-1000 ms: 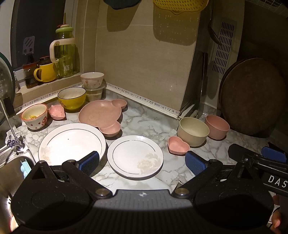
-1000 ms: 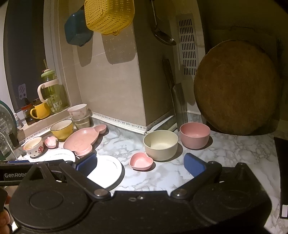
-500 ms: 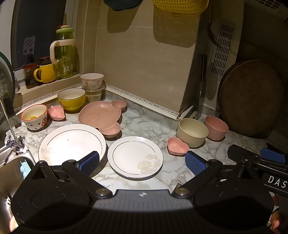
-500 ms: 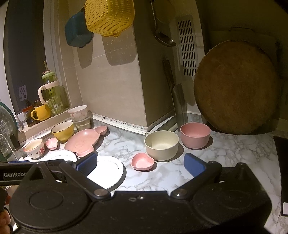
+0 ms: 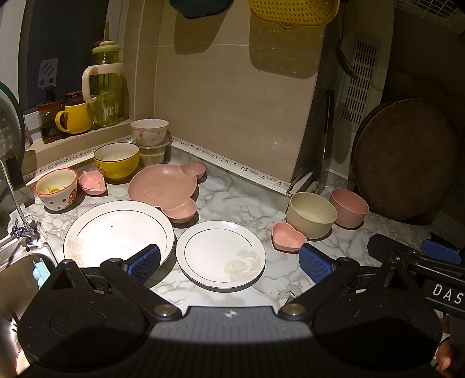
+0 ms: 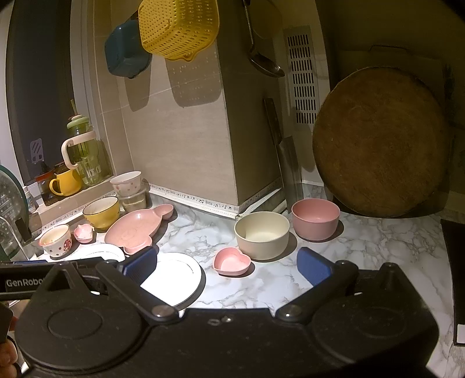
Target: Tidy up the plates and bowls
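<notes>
On the marble counter lie a large white plate [image 5: 116,229] and a smaller white plate [image 5: 219,253] beside it. Behind them rests a pink bear-shaped dish [image 5: 165,189]. To the right stand a cream bowl [image 5: 311,213], a pink bowl [image 5: 348,206] and a pink heart dish [image 5: 287,235]. A yellow bowl [image 5: 116,158] and a mushroom-print bowl [image 5: 56,187] sit at the left. My left gripper [image 5: 229,261] hovers open over the small plate. My right gripper [image 6: 226,264] is open above the heart dish [image 6: 231,260], holding nothing.
A sink [image 5: 17,279] with a tap lies at the left edge. A round wooden board [image 6: 380,139] leans on the right wall. A yellow colander [image 6: 178,26] hangs overhead. A jug [image 5: 104,87] and yellow mug [image 5: 74,117] stand on the sill.
Both views have shifted only slightly; the dishes sit where they were and both grippers stay open.
</notes>
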The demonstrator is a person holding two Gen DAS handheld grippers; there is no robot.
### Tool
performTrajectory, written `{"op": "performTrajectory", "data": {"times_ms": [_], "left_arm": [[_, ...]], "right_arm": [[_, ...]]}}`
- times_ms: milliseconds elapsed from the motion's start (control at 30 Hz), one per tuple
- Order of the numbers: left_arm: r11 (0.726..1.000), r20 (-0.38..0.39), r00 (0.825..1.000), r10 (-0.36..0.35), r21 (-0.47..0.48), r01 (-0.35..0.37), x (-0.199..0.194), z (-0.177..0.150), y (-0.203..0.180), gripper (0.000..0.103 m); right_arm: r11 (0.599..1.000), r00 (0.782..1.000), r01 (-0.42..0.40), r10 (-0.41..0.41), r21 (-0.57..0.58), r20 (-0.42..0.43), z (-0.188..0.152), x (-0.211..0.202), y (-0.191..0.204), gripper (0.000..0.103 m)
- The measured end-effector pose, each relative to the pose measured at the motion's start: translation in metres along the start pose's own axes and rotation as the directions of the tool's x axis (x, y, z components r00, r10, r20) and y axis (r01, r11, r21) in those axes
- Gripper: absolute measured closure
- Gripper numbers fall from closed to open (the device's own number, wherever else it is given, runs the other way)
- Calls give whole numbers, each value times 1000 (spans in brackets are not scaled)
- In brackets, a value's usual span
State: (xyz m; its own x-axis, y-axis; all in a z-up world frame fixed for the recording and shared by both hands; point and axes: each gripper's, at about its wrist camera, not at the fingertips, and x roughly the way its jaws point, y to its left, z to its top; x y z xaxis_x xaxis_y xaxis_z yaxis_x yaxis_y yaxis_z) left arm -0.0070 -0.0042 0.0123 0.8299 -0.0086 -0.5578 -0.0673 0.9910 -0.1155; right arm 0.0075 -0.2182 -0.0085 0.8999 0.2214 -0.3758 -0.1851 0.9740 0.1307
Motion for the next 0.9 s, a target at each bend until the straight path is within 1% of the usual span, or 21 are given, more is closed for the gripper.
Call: {"op": "performTrajectory", "data": {"times_ms": [400, 733, 900], "left_arm": [[1000, -2, 1000, -1, -3, 1, 1, 0, 6, 1], [1000, -12, 1000, -10, -16, 10, 5, -2, 16, 1], [1000, -5, 1000, -19, -20, 19, 5, -3, 18, 1]], "right_arm": [[1000, 1000, 0, 0, -2, 0, 0, 1, 2, 1], [1000, 1000, 0, 0, -2, -9, 0, 5, 15, 1], [1000, 1000, -2, 2, -14, -2, 0, 4, 19, 1]]}}
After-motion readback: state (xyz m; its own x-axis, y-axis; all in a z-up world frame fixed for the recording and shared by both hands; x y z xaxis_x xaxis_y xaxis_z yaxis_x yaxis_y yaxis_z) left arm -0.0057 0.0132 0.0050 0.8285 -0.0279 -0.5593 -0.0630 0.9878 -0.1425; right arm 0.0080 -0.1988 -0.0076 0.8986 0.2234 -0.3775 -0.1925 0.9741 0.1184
